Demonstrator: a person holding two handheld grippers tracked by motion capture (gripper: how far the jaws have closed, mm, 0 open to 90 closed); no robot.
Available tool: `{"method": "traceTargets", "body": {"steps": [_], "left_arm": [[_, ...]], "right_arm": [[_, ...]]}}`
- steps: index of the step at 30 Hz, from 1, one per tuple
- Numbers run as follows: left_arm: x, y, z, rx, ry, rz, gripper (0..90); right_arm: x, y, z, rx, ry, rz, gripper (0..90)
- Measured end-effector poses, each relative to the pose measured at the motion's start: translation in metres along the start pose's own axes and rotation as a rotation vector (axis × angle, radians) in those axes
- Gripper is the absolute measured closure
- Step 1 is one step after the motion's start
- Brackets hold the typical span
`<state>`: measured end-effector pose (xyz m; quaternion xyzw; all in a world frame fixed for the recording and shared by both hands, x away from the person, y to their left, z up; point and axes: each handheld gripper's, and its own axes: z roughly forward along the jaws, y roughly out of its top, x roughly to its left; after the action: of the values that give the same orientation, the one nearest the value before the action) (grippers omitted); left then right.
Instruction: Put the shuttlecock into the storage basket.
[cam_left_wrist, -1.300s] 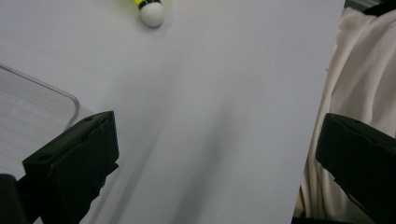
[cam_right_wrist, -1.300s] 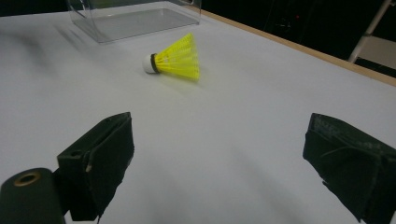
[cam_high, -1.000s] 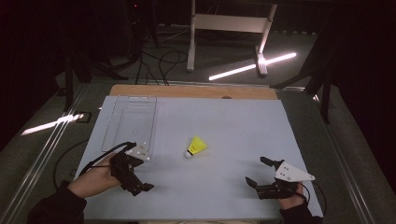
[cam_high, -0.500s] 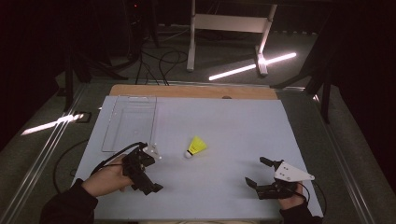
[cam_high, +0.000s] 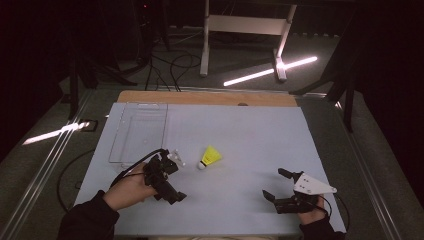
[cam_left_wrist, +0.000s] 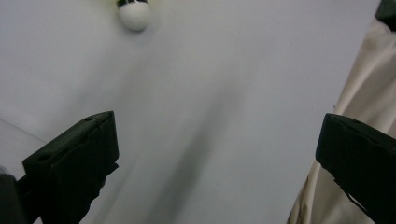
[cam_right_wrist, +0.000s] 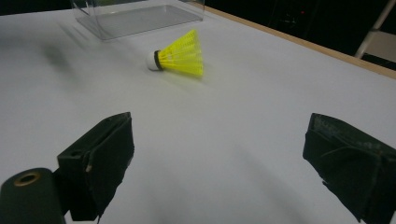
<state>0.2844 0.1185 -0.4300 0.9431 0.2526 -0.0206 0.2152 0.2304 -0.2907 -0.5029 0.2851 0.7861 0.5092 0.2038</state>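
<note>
The yellow shuttlecock (cam_high: 210, 157) with its round white cork tip lies on its side on the smooth pale table (cam_high: 240, 135), near the middle. The left gripper (cam_high: 172, 175) is just beside it, its black blocky jaws spread wide. The right gripper (cam_high: 274, 186) rests well apart, also wide, holding nothing. A clear plastic box (cam_high: 138, 132) stands behind

Yellow shuttlecock (cam_high: 210, 157) on side mid-table; white cork toward person
</note>
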Motion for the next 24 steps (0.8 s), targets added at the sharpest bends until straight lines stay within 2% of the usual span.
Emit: {"method": "traceTargets", "body": {"steps": [5,7,13,14,20,22,24], "left_arm": [[0.001,0.003,0.002,0.008,-0.003,-0.014,0.2],[0.001,0.007,0.003,0.001,0.001,-0.024,0.2],[-0.002,0.013,0.003,-0.030,0.022,-0.014,0.2],[-0.003,0.019,0.002,-0.050,0.042,-0.006,0.2],[-0.005,0.028,0.002,-0.101,0.056,0.008,0.2],[-0.008,0.032,0.001,-0.144,0.103,0.011,0.2],[-0.008,0.035,-0.001,-0.173,0.107,0.002,0.2]], "right_arm": [[0.000,0.000,0.000,-0.001,-0.001,0.000,8.8],[0.000,0.000,0.000,-0.002,-0.001,-0.001,8.8],[0.000,0.000,0.000,0.000,0.002,0.001,8.8],[0.000,0.000,0.000,0.000,0.002,0.004,8.8],[0.000,0.000,0.000,-0.001,0.003,0.005,8.8],[0.000,0.000,0.000,-0.001,0.004,0.004,8.8],[0.000,0.000,0.000,-0.003,0.003,0.001,8.8]]}}
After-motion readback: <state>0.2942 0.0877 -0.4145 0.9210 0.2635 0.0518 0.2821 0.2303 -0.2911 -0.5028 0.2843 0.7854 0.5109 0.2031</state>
